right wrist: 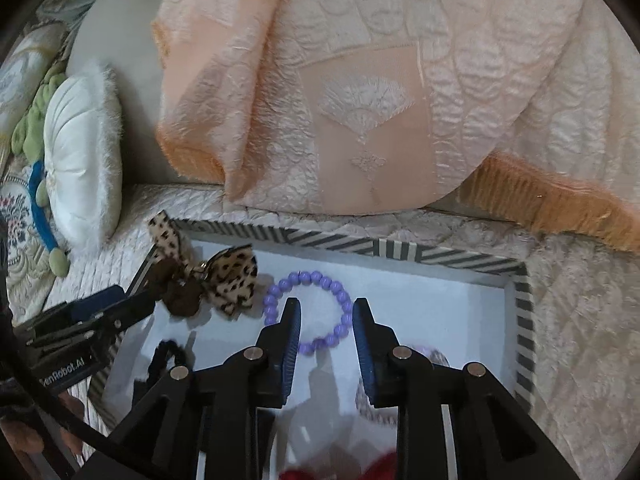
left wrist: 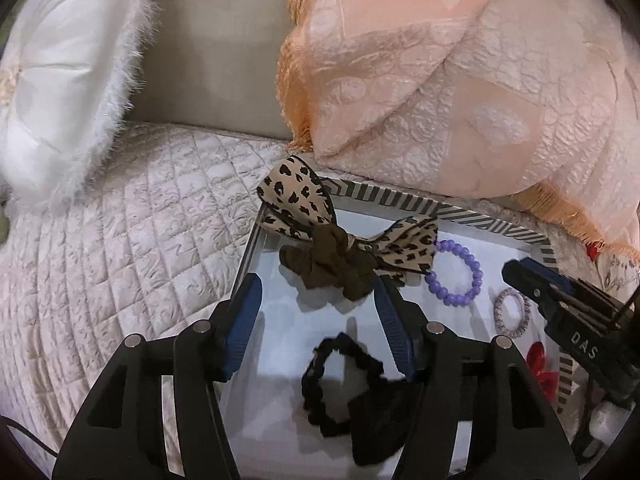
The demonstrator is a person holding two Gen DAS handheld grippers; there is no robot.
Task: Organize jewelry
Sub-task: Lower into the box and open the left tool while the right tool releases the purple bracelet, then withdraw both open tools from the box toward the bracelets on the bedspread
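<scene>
Sorting looks well along: striped tray (left wrist: 500, 216) on the bed, centre frame, already holds leopard bow (left wrist: 348, 236), black scrunchie (left wrist: 340, 384), purple bead bracelet (right wrist: 308, 312) and a small grey hair tie (left wrist: 509, 310). Left gripper (left wrist: 318, 324) and right gripper (right wrist: 326, 334) hover over it, jaws wide apart, empty; red item at lower edge unidentified.

Home, bedroom: my tray (left wrist: 472, 216) sits on a quilted bed (left wrist: 132, 216), peach bedspread (left wrist: 460, 80) and white fringed pillow (left wrist: 60, 80) behind it.
</scene>
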